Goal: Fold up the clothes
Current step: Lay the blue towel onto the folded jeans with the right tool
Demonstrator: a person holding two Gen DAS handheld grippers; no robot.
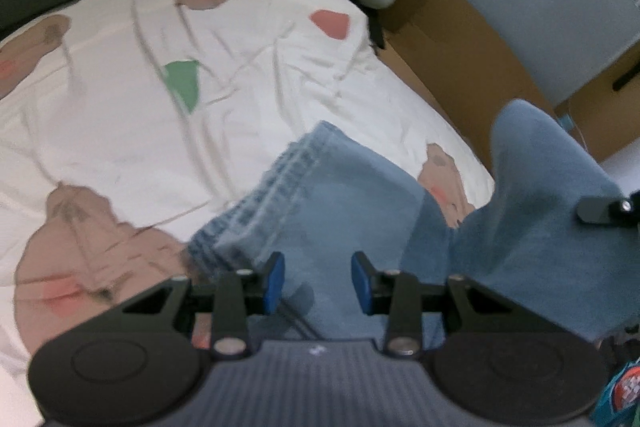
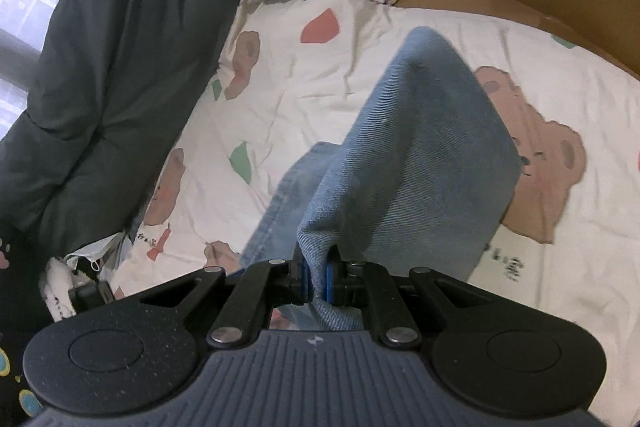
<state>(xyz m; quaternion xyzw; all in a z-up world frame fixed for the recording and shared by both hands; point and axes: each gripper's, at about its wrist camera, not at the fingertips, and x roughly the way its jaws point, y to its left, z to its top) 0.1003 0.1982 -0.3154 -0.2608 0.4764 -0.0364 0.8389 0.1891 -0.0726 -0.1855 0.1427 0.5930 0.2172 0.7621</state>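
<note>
step: carrying one part of the jeans [image 2: 420, 147] over the bed sheet [image 1: 248, 75] for a fold | right gripper [image 2: 318, 283] clamped on denim | left gripper [image 1: 318, 281] fingers apart above the hem, gripping nothing | next: likely lay the lifted part flat, edges aligned | hidden: waistband, rest of jeans; left view blurred

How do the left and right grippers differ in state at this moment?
The left gripper has its blue fingers apart, with denim lying behind the gap rather than pinched; the right gripper is clamped shut on a fold of the jeans. In the right wrist view, cloth rises from the right gripper's grip, while the left gripper holds nothing. Both point down over the bear-print bedsheet.
</note>
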